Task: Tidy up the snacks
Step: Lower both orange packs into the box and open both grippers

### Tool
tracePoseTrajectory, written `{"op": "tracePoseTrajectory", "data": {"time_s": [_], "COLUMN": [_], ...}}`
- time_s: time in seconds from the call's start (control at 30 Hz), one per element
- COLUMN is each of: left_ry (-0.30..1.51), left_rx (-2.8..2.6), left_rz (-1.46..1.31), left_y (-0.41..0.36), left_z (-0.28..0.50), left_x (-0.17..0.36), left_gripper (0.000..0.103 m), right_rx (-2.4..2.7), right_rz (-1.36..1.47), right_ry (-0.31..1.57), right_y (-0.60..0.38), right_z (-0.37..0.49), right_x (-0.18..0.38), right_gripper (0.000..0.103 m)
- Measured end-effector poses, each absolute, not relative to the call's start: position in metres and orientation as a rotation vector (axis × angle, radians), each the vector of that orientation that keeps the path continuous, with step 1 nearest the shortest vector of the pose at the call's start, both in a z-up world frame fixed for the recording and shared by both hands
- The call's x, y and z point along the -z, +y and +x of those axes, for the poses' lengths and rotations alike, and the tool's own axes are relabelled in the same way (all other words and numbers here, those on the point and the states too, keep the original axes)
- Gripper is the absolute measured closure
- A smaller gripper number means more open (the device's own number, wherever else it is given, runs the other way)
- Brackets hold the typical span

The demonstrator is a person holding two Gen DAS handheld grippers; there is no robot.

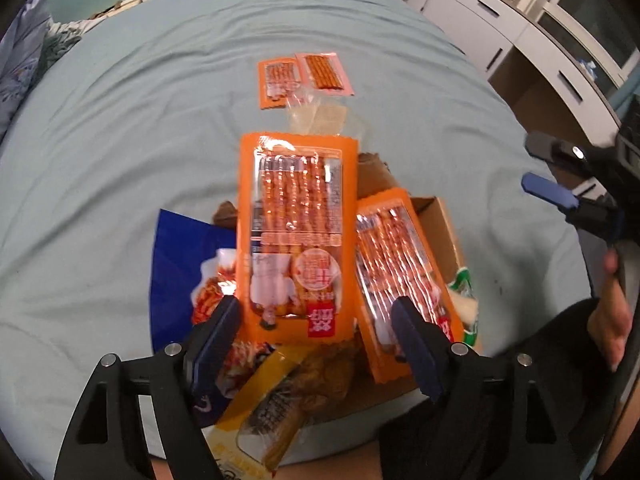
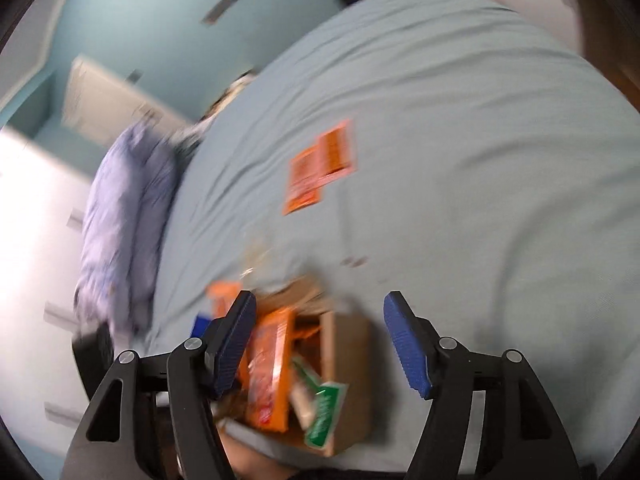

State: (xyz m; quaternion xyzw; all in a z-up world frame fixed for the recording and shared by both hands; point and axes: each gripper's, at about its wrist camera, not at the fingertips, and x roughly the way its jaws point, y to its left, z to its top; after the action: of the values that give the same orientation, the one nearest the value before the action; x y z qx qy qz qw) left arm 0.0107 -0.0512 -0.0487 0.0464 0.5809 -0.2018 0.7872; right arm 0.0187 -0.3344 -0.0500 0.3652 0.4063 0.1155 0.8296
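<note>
Covering bed (image 1: 120,160): teal sheet, w/ cabinets (image 1: 500,20) beside.

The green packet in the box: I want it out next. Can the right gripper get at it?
Probably yes. The right gripper is open above the box, and the green packet lies uncovered beside the orange packet.

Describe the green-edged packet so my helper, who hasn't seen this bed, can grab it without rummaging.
Start at the light blue bedsheet and find the open cardboard box near its front edge. The green-and-white packet stands against the box's right wall, beside an orange sausage-stick pack. It is the only green thing there; its neighbours are orange, blue or yellow.
</note>
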Motion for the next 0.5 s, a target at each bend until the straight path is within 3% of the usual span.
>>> {"op": "tracePoseTrajectory", "data": {"time_s": [0.3,0.5], "left_ry": [1.127,1.11], "left_rx": [0.382,0.267], "left_rz": [0.066,0.124], "left_y": [-0.02,-0.003], "left_z": [0.01,0.024], "left_x": [0.004,0.006], "left_gripper": [0.016,0.016], "right_rx": [-0.174,-0.155], "right_rz": [0.755,0.653], "right_ry": [0.911,0.949], "right_y": [-0.336,-0.312], "right_z": [0.017,0.029], "right_x": [0.045,0.033], "right_gripper": [0.038,0.038]}}
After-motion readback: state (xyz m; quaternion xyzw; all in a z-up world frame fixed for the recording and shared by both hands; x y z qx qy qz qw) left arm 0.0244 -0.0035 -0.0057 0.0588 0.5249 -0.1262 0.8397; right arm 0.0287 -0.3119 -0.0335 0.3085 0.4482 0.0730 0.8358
